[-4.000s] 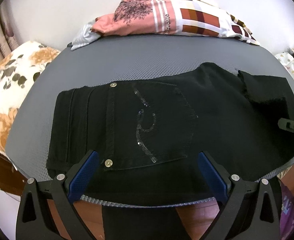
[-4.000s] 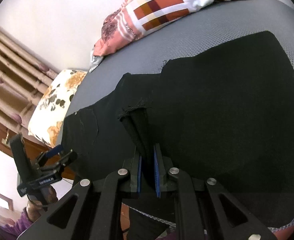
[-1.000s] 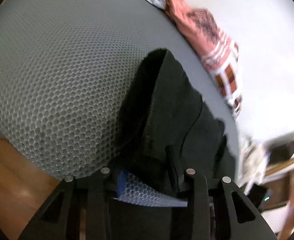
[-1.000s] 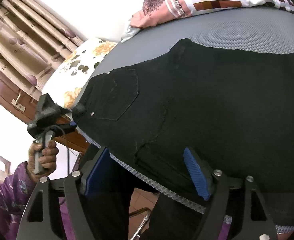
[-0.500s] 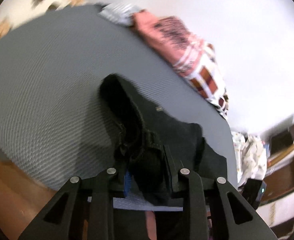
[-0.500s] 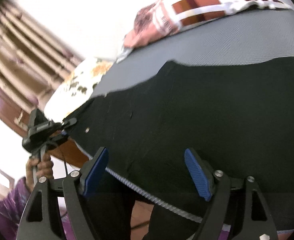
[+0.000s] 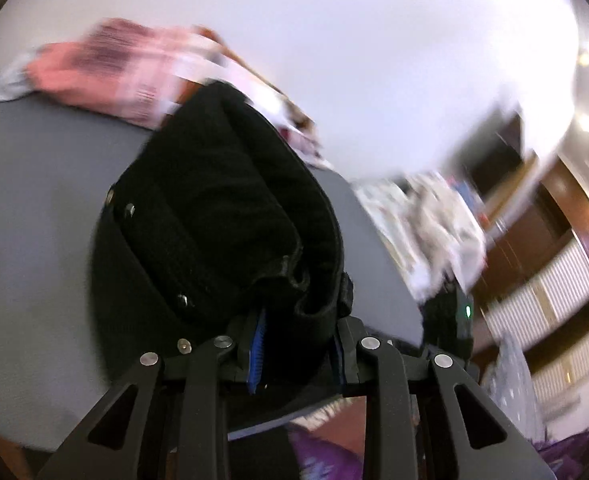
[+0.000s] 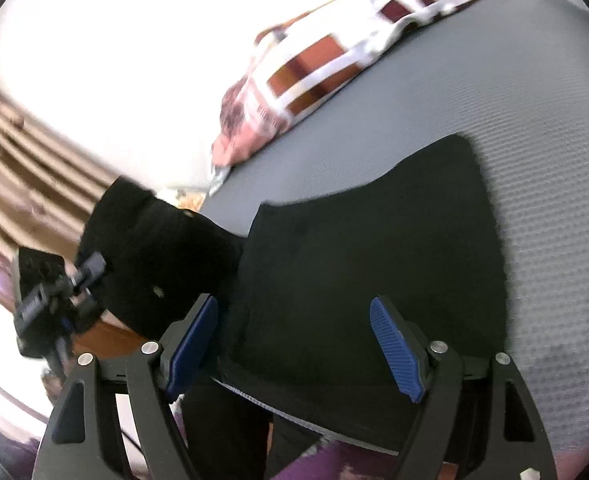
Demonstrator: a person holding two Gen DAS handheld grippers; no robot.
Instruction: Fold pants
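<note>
Grey mesh mat (image 8: 534, 128), white wall behind; left claw (image 7: 298, 344) clamps black pants (image 7: 214, 208), right claw (image 8: 294, 344) gapes.

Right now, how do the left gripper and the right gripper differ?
The left gripper is shut on a bunched end of the black pants, lifted off the grey mat; the right gripper is open and holds nothing. The left has just been closing; the right hovers above the flat part. Both have black frames and blue pads.

Both wrist cameras look down along their fingers, close over the grey mat (image 8: 534, 160) — shared view — from opposite ends.
</note>
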